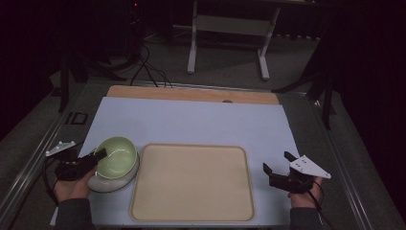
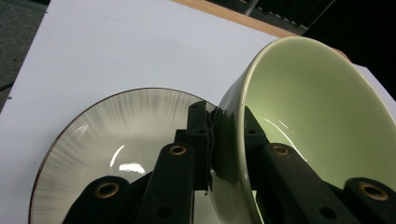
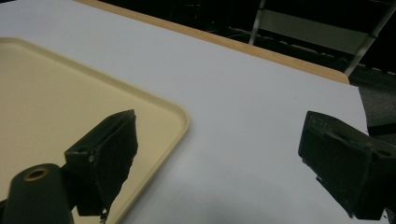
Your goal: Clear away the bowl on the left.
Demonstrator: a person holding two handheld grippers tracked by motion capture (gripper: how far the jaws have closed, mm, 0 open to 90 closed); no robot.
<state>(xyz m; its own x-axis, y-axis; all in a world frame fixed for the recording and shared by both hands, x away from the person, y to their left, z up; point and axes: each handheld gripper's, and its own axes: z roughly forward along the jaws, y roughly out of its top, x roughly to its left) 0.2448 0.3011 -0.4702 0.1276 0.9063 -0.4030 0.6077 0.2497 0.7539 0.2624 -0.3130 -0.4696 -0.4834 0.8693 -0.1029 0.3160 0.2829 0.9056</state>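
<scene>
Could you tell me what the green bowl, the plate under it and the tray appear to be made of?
The green bowl looks like glazed ceramic: thick rim, glossy highlights. The plate also seems glazed ceramic, shiny, with grey brushed streaks and a dark rim line. The tray appears to be matte beige plastic, with rounded moulded edges and no glare.

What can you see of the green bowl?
The bowl is pale green inside, lighter outside, glossy like glazed ceramic, and looks empty. It sits tilted over a grey-streaked plate with a dark rim, left of the tray on the white mat. The left gripper is shut on its rim, one jaw inside, one outside.
</scene>
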